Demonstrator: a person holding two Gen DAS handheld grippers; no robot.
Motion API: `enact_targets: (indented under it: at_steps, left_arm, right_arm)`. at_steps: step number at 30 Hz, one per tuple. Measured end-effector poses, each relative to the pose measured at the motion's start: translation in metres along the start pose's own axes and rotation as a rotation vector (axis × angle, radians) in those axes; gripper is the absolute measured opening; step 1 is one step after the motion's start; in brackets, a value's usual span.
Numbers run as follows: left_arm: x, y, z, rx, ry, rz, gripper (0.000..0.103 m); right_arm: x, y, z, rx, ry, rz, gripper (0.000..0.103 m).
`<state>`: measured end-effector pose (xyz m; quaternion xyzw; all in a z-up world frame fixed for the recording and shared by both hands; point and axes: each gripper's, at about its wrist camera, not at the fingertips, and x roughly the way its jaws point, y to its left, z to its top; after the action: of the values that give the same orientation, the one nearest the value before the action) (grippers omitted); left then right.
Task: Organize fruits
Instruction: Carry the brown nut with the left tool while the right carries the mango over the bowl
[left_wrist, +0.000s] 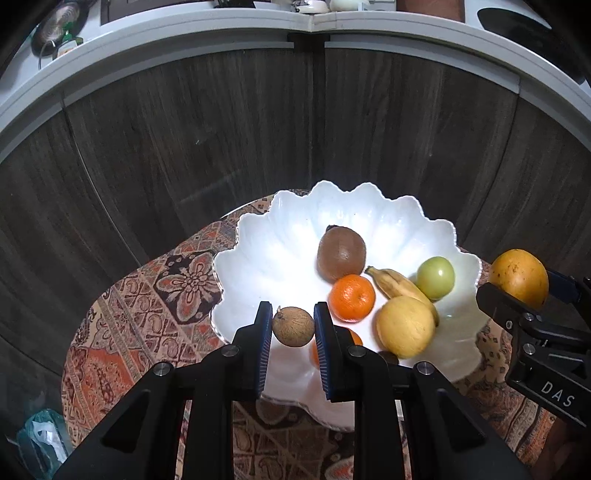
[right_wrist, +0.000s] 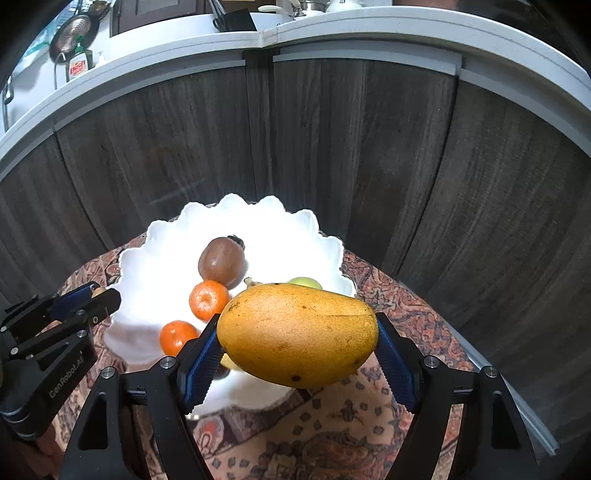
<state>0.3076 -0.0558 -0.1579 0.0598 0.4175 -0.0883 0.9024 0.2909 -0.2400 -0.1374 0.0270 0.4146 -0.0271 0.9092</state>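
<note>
Fruit mostly in the white bowl (left_wrist: 280, 221) already: kiwi (left_wrist: 341, 253), two tangerines (left_wrist: 351, 297), banana (left_wrist: 400, 286), green fruit (left_wrist: 436, 277), yellow round fruit (left_wrist: 405, 327). Two pieces not in yet, so probably near the end. Left tongs (left_wrist: 293, 326) clamped on a small brown fruit (left_wrist: 293, 326), held over the bowl's near rim. Right tongs (right_wrist: 297, 341) gripping a mango (right_wrist: 297, 334) end to end, above the bowl's near right edge and the patterned table (right_wrist: 388, 299). Left view shows banana and yellow fruit whole; in the right view the mango mostly blocks them. Right view shows the second tangerine (right_wrist: 177, 336) clearly.
</note>
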Motion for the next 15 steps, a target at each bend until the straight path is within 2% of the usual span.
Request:
enact_targets:
  at_steps: [11,12,15]
  left_arm:
    - [0.034,0.003,0.005,-0.006,0.031,-0.007,0.024]
    - [0.035,0.003,0.005,-0.007,0.033,-0.008,0.027]
    - [0.034,0.001,0.004,-0.001,0.025,0.003,0.05]
  right_arm:
    - [0.035,0.004,0.005,0.013,0.052,0.015,0.078]
    - [0.036,0.004,0.004,0.014,0.057,0.019,0.078]
    - [0.038,0.003,0.004,0.015,0.066,0.035,0.078]
